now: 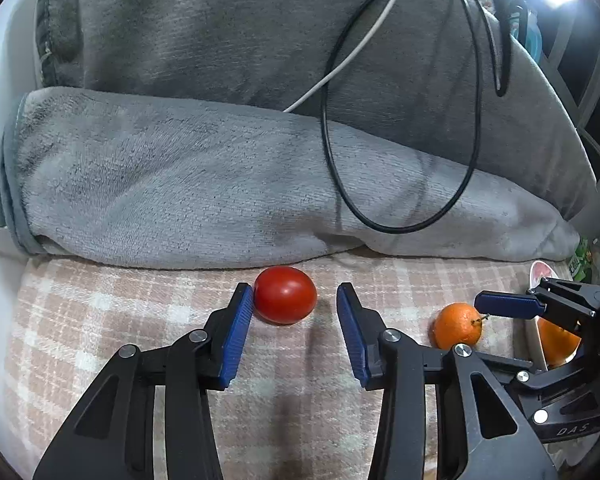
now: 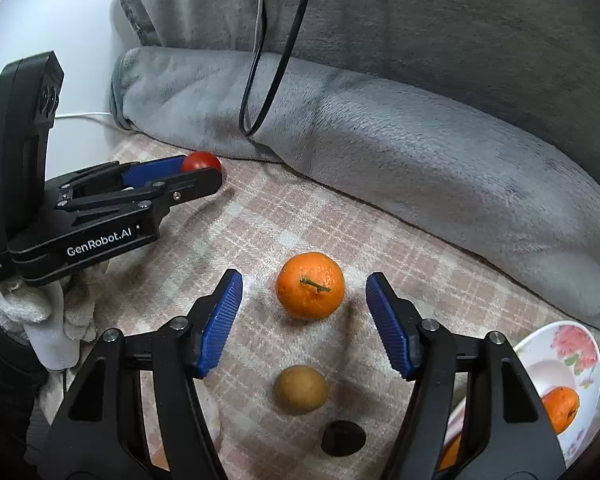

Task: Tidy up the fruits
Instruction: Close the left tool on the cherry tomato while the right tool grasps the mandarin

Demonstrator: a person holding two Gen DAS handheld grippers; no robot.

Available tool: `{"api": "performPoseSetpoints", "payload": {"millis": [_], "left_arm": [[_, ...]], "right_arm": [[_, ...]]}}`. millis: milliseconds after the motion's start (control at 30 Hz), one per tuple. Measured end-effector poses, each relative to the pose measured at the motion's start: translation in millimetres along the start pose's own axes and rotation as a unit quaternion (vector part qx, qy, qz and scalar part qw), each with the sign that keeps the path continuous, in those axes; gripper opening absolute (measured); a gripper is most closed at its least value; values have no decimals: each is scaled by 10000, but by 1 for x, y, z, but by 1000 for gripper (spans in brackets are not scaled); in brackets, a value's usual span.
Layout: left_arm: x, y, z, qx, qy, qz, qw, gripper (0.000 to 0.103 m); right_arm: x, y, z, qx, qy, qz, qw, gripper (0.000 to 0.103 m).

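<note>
Soft plaid bedding lets fruit roll: our left tool (image 1: 294, 294), spread wide, touches the tomato (image 1: 285, 294) 1-sidedly; right tool (image 2: 303, 286) gapes around the mandarin (image 2: 310, 290).

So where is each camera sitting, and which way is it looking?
Left wrist: on the left gripper, looking forward at the tomato by the grey blanket; its own open fingers show.
Right wrist: on the right gripper, looking at the orange; its fingers and a gloved hand show.
Shared: tomato, orange, blanket, bowl; each sees the other gripper.
</note>
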State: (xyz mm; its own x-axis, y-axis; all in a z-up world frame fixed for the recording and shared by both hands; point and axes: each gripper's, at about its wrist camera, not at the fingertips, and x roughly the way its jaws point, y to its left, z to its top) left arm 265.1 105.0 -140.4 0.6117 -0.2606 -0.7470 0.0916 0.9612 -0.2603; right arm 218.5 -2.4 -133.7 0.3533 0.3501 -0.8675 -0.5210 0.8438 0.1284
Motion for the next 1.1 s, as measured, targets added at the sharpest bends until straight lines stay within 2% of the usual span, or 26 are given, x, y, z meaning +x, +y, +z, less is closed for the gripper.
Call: {"api": "performPoseSetpoints", "payload": {"millis": [133,200,267,367,667,1000,1100], "left_arm": [[9,2,0,4,80,3,10000,35],[12,3,1,12,88,33,10000,33],[15,3,2,-7,85,20,10000,32],[15,5,2,3,82,24,10000,32],[2,-7,-5,57,1,86,9999,32],[-30,-30,-17,147,-193,-31,9997,32],[-43,-44,-22,249,-281,-101,9992,32]], "right_arm": [[9,1,2,-6,114,-24,9999,53],[12,1,3,12,160,-27,9999,51],[14,1,2,4,174,-25,9998,42],[16,1,2,23,184,-66,9998,39],[8,-5,-1,184,88,75,9998,38],[-45,-18,-16,344,-371,308,9982,38],[-59,-20,-21,317,-494,265,9979,38]]}}
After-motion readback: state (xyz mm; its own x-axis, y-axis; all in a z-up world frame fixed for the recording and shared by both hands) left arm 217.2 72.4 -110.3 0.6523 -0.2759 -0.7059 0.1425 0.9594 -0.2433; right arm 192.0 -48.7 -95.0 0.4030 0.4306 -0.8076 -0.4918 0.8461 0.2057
